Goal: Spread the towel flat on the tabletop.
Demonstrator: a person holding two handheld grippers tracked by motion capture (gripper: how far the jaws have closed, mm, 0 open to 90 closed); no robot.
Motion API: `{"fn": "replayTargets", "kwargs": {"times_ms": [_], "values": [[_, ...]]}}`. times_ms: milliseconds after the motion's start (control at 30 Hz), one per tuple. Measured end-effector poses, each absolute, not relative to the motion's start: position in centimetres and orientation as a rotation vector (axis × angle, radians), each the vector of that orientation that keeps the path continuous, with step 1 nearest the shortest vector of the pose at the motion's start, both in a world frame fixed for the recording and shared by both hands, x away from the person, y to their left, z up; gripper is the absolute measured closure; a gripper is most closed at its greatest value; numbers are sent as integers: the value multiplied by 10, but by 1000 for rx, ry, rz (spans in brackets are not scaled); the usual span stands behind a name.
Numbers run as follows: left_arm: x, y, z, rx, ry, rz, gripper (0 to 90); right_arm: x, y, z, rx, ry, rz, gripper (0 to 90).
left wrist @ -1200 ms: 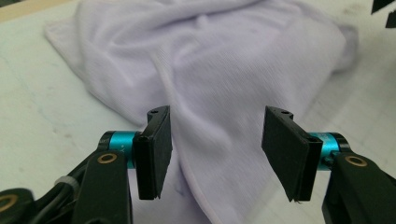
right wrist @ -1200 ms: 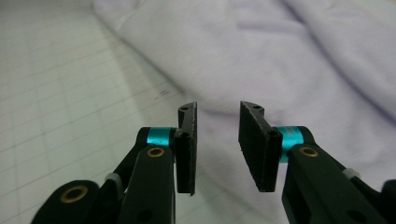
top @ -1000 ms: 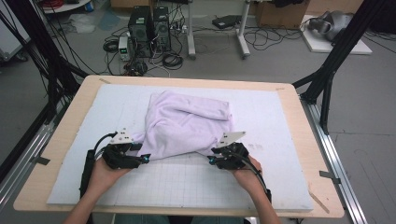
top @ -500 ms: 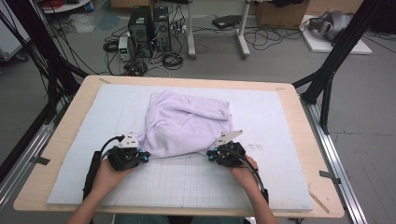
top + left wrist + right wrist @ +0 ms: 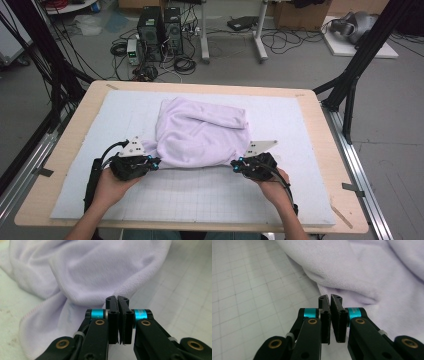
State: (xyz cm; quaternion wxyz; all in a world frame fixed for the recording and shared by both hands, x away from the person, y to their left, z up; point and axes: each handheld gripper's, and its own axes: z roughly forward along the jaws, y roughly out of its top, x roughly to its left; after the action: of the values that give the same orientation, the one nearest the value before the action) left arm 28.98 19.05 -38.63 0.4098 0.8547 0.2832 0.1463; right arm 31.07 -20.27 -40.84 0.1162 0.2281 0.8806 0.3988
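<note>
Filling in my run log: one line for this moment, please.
left gripper: shut on cloth edge | right gripper: shut on cloth edge | surface: gridded mat

1. Wooden table (image 5: 60, 165) topped with a white gridded mat (image 5: 280, 200).
2. Grey floor (image 5: 390, 130) around it.
3. Two black PC towers (image 5: 160, 27) with tangled cables (image 5: 290, 42).
4. Black frame struts (image 5: 360, 65) on both sides.

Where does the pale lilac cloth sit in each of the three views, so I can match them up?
High view: the cloth lies mid-table on the white gridded mat.
Left gripper view: it covers the upper left and centre, its hem at the shut jaws.
Right gripper view: it fills the upper right, its hem at the jaws.
Shared landmark: the mat's grid lines.
</note>
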Motion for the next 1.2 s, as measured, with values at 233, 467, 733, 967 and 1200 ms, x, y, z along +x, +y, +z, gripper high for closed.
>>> {"fn": "replayTargets", "kwargs": {"times_ms": [233,467,733,967,1200], "values": [[274,184,-351,2099,629,378,872,298,-235,-381,669,2518,1186,866],[291,179,-346,2077,659,404,872,307,-257,-365,719,2508,1152,866],[363,183,-393,2128,905,391,872,358,-255,-398,907,2550,1072,866],[381,189,-411,2149,993,336,847,372,-250,-415,972,2576,1023,826],[352,198,-382,2075,915,367,605,344,-243,-389,857,2514,1114,672]]}}
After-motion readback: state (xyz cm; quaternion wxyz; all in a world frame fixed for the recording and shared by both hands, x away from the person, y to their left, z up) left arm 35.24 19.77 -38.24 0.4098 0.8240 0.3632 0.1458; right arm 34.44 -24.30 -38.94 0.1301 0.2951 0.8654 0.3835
